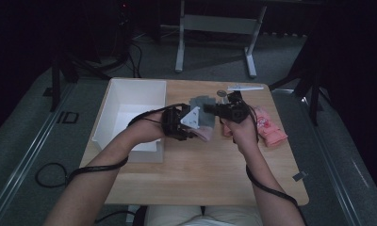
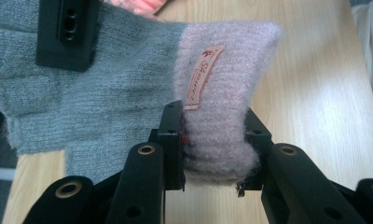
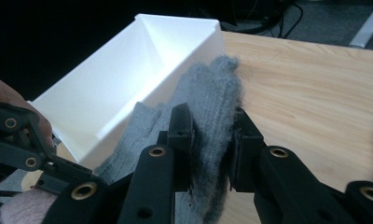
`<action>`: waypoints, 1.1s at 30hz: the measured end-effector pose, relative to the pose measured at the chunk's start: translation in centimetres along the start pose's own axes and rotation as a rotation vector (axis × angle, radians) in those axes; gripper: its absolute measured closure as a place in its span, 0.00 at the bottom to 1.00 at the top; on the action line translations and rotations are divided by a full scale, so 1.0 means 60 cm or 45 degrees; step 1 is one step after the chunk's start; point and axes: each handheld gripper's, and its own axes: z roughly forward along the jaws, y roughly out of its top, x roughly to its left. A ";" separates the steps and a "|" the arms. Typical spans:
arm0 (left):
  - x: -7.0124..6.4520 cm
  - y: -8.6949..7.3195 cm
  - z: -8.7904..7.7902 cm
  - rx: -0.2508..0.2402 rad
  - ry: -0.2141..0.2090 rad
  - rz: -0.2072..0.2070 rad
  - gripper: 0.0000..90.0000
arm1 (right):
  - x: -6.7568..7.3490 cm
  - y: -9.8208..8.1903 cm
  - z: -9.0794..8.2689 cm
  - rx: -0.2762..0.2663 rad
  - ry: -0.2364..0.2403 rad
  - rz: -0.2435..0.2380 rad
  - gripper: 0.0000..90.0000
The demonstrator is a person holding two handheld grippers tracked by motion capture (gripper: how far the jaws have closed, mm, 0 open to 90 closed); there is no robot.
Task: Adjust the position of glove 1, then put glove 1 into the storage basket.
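Note:
A grey knitted glove (image 1: 201, 102) with a fuzzy pink cuff (image 1: 204, 134) hangs stretched between both grippers above the wooden table (image 1: 200, 174). My left gripper (image 2: 212, 135) is shut on the pink cuff (image 2: 222, 93), just below its small sewn label (image 2: 203, 74). My right gripper (image 3: 212, 126) is shut on the grey finger end (image 3: 212, 88) of the glove. In the high view the left gripper (image 1: 196, 126) and the right gripper (image 1: 211, 108) face each other near the table's middle, close beside the white box (image 1: 112, 101).
The open white box (image 3: 128, 79) stands at the table's left. A pink knitted item (image 1: 269, 127) lies at the right, near the right hand. A white strip (image 1: 245, 87) and a small round object (image 1: 221, 92) lie at the far edge.

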 end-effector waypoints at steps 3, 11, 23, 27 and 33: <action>0.008 -0.011 -0.016 0.024 0.002 0.009 0.76 | 0.012 0.014 0.014 0.000 0.014 -0.012 0.83; 0.004 -0.053 -0.051 0.057 0.051 -0.049 0.76 | 0.049 0.038 0.058 0.023 0.059 -0.046 0.83; 0.009 -0.110 -0.104 0.125 0.073 -0.094 0.76 | 0.104 0.071 0.124 0.051 0.138 -0.080 0.83; 0.014 -0.128 -0.117 0.147 0.065 -0.091 0.76 | 0.118 0.077 0.150 0.056 0.160 -0.068 0.83; 0.021 -0.170 -0.132 0.157 0.064 -0.116 0.76 | 0.137 0.083 0.185 0.061 0.169 -0.068 0.83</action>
